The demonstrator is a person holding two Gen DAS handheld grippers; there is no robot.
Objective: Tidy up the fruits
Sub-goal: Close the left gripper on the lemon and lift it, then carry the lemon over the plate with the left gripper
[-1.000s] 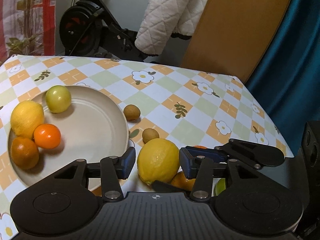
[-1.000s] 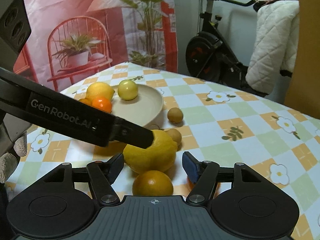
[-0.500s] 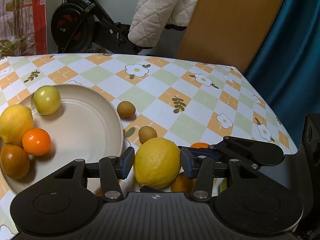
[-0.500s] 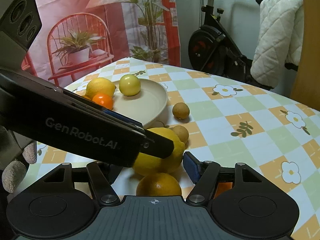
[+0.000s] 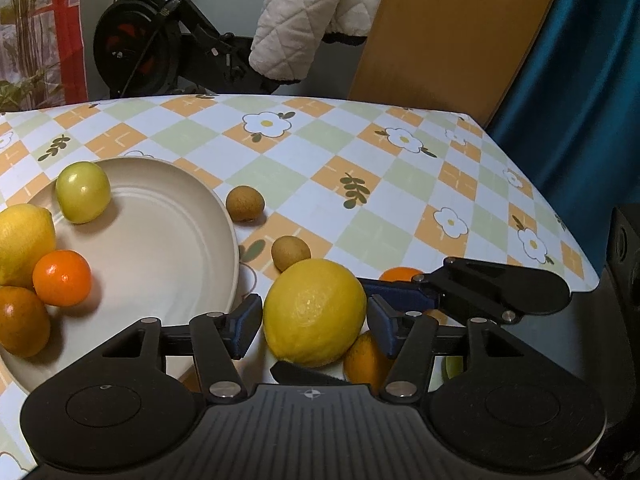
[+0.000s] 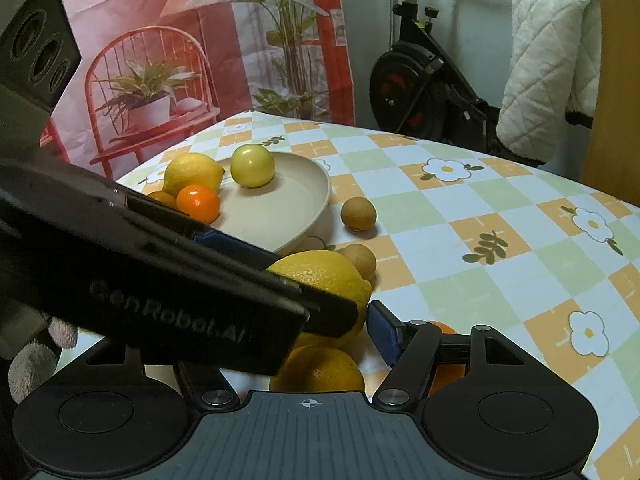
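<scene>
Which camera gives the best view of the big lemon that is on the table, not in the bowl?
The left wrist view: the lemon shows whole between the open left claw fingers. In the right wrist view, the left claw's finger covers part of the lemon.

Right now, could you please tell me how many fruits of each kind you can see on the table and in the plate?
Lemons: 2
Oranges: 4
Small brown fruits: 2
Green fruits: 2, one mostly hidden
Total: 10
</scene>
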